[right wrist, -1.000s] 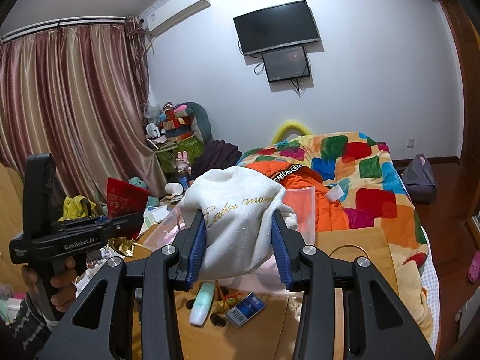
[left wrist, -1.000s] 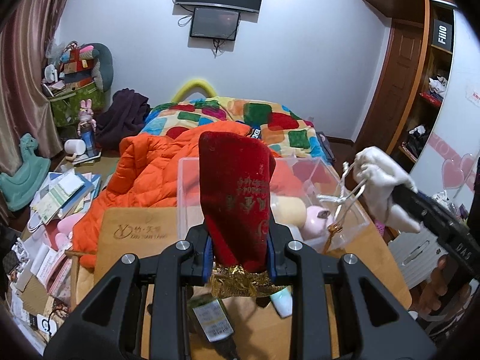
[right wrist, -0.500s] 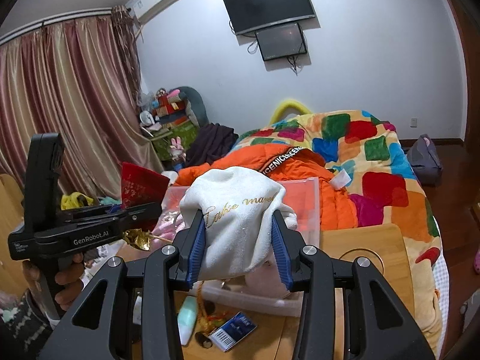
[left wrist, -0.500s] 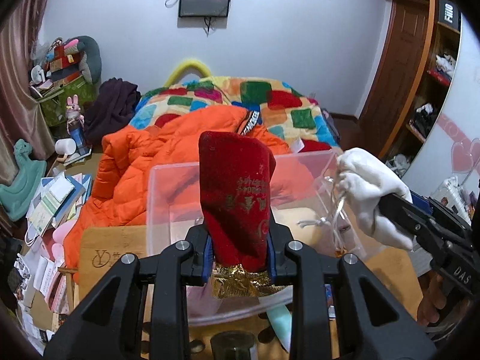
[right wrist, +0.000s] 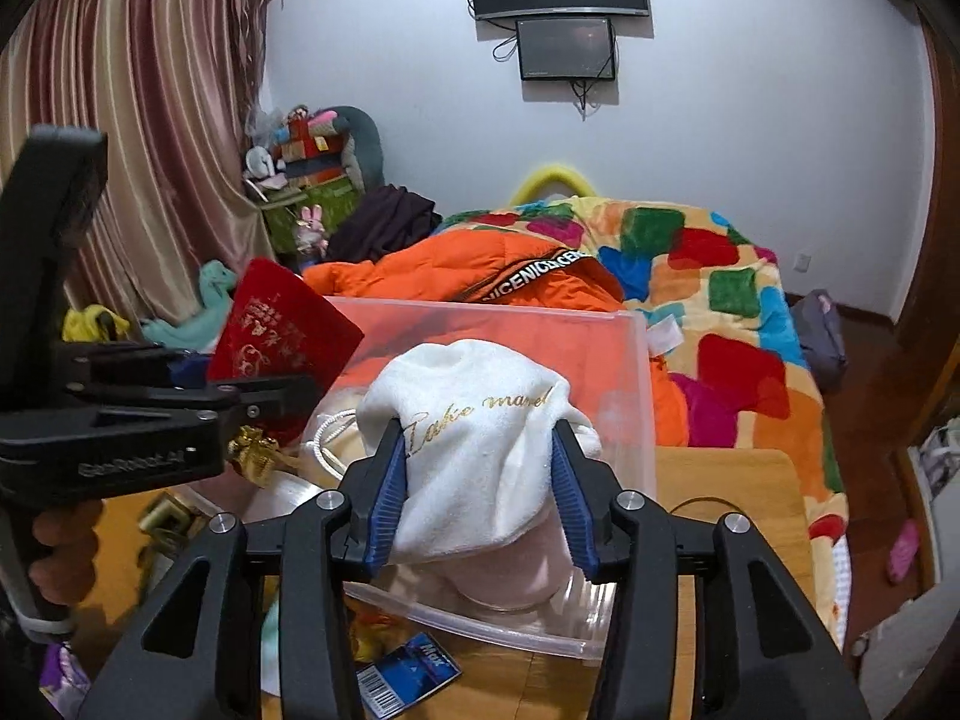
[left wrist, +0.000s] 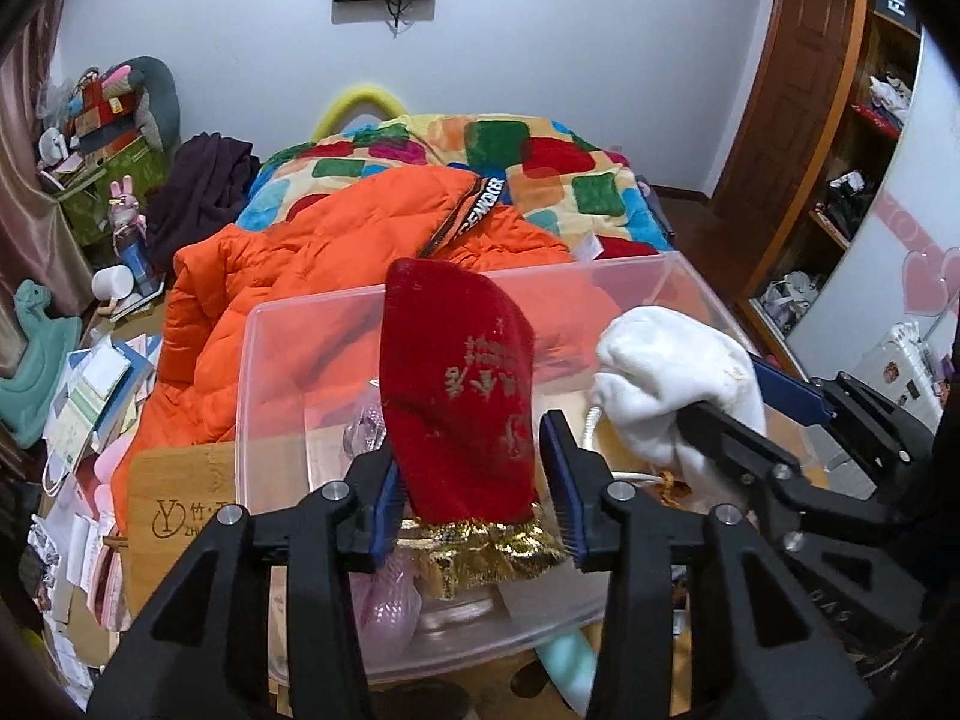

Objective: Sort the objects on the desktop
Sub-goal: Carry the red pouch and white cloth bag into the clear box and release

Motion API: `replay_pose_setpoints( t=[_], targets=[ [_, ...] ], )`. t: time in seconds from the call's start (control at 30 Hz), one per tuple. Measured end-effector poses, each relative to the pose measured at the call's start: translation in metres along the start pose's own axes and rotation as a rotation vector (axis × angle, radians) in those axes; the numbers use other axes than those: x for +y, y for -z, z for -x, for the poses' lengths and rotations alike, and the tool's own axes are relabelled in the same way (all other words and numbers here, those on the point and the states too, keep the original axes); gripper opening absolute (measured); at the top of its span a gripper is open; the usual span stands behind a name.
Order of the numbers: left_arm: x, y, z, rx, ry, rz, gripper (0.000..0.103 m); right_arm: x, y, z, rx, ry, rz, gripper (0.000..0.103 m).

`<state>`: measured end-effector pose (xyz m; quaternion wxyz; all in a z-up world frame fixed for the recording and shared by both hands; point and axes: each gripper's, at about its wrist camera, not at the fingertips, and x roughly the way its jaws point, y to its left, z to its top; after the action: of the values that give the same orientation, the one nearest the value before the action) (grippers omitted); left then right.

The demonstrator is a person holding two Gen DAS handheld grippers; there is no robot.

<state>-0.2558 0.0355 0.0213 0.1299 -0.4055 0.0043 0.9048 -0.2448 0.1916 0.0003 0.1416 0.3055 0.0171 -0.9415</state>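
Two cloth pouches, both over a clear plastic bin (left wrist: pixel 270 360). Red velvet pouch (left wrist: pixel 462 396), gold lettering and gold trim at its mouth, stands upright between the pads of the left hand-held gripper (left wrist: pixel 474 495); jaws have just been opening, the right pad clear of the cloth, the left pad at most brushing it. White fleece pouch (right wrist: pixel 474 438), gold script, white cord hanging below, sits between the pads of the right hand-held gripper (right wrist: pixel 480 498); jaws likewise just opening, pads still against the cloth on both sides. Bin rests on a wooden counter (right wrist: pixel 726 480) and holds pale pink and glassy items, not identifiable. Blue packet (right wrist: pixel 408 675) lies on the counter just in front of the bin. Orange puffer jacket (left wrist: pixel 312 276) lies behind the bin on a bed with a multicoloured patchwork blanket (right wrist: pixel 690 264).
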Motion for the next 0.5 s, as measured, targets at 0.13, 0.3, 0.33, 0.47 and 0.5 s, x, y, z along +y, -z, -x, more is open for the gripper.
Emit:
replay_pose_setpoints(
  t=[0.13,0.3,0.33,0.47,0.5],
  targets=[
    [0.0,-0.002,0.015,-0.031,0.023,0.004,0.059,0.008,-0.004,0.015,-0.047,0.045,0.026,0.051],
    [-0.002,-0.003,0.043,-0.099,0.01,-0.011,0.066,0.02,-0.01,0.053,-0.169,0.108,0.049,0.082],
    [-0.002,-0.002,0.051,-0.121,-0.003,-0.015,0.071,0.022,-0.01,0.061,-0.188,0.112,0.051,0.084],
    [-0.001,0.002,0.075,-0.174,-0.019,-0.018,0.076,0.029,-0.01,0.081,-0.226,0.142,0.063,0.087],
    [0.0,0.003,0.08,-0.181,-0.021,-0.017,0.079,0.032,-0.008,0.085,-0.232,0.153,0.066,0.088]
  ],
)
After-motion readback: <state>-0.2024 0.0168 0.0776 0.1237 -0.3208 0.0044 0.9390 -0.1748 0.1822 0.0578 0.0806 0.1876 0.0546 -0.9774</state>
